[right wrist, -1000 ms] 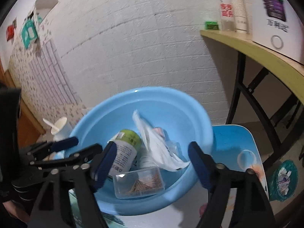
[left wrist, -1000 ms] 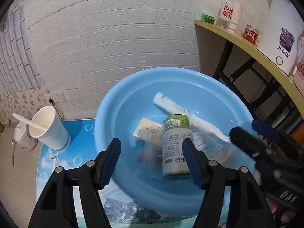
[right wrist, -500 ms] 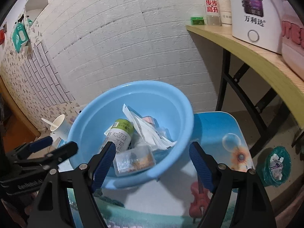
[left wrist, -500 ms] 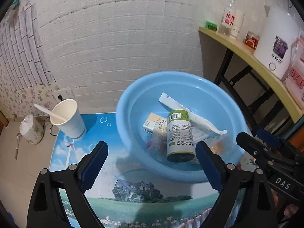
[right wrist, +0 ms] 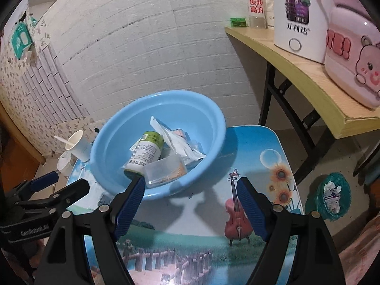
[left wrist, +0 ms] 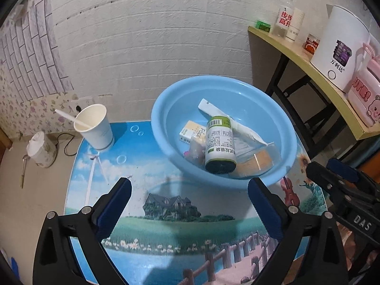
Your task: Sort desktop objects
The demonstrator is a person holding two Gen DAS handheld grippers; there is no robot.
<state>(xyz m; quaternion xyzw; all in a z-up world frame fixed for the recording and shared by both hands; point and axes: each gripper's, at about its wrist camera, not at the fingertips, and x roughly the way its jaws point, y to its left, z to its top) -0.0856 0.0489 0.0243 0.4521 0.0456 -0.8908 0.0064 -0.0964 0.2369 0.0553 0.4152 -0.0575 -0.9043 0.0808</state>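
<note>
Left tongs (left wrist: 190, 204) hang over bare counter (left wrist: 166, 225), jaws opening, nothing between them. Right tongs (right wrist: 190, 204) are spread too, empty, just short of the basin (right wrist: 213, 128) rim. Both sit clear of the load, so I'd judge neither has a pick under way.

Basin holds the sorted lot: bottle (left wrist: 219, 147) lying on its side atop the pile, clear box (right wrist: 163, 171) against the near wall, white pouch (left wrist: 228, 121) slanted behind, small carton (left wrist: 192, 130) underneath. Cup (left wrist: 93, 125) with spoon stands outside, far left, likely next.
</note>
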